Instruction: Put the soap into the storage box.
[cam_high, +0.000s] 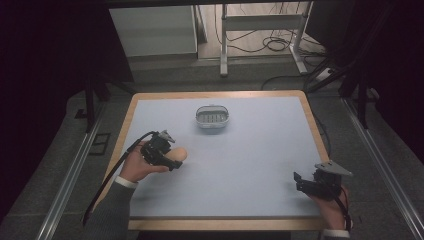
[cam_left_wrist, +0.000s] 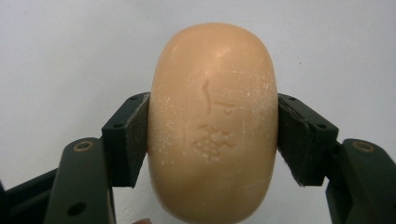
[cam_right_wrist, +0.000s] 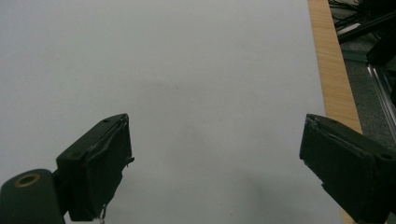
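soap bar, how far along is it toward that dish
Done: the left gripper has clamped the peach oval soap bar, pads on both its sides. In hand: it holds the bar at the table's left side. Left, probably: carrying it to the grey oval slotted dish, far-centre and apparently empty. The right gripper waits open.

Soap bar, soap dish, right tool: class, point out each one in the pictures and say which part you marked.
soap bar (cam_left_wrist: 212, 126), left gripper view, its stamped front face.
soap dish (cam_high: 212, 117), high view, its slotted inside.
right tool (cam_right_wrist: 215, 163), right gripper view, midway between its open jaws.
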